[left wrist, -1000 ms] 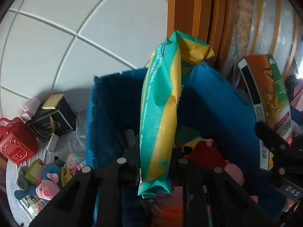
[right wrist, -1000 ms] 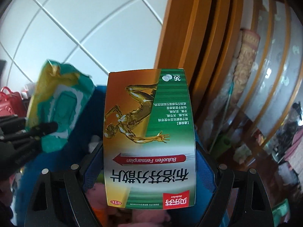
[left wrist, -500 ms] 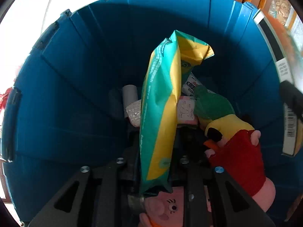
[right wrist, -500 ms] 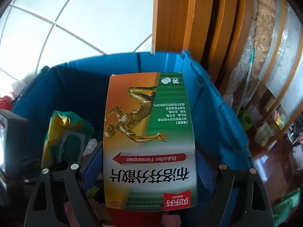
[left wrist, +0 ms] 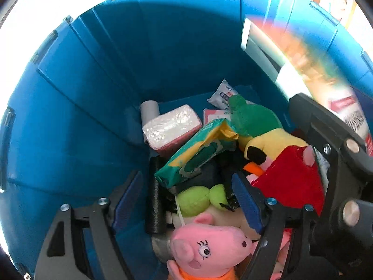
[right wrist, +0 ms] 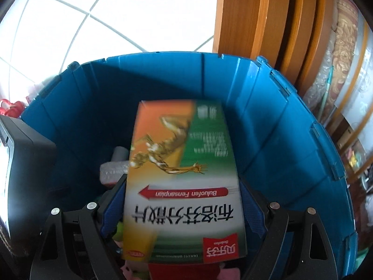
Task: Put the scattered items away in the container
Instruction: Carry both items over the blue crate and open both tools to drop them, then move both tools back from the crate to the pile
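Left gripper (left wrist: 186, 200) opening, empty, over crowded blue bin (left wrist: 93, 116); right gripper (right wrist: 183, 207) clasps medicine box (right wrist: 184, 182).

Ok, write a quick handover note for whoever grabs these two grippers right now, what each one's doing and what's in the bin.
Left gripper: jaws opening, nothing between them; the teal and yellow wipes pack lies loose on the pile in the blue bin.
Right gripper: shut on the medicine box, held over the bin.
Done: wipes pack, plush toys including the pink pig, and small packets are in the bin.
Left: drop the medicine box in. Whatever lies outside the bin is not visible from here.
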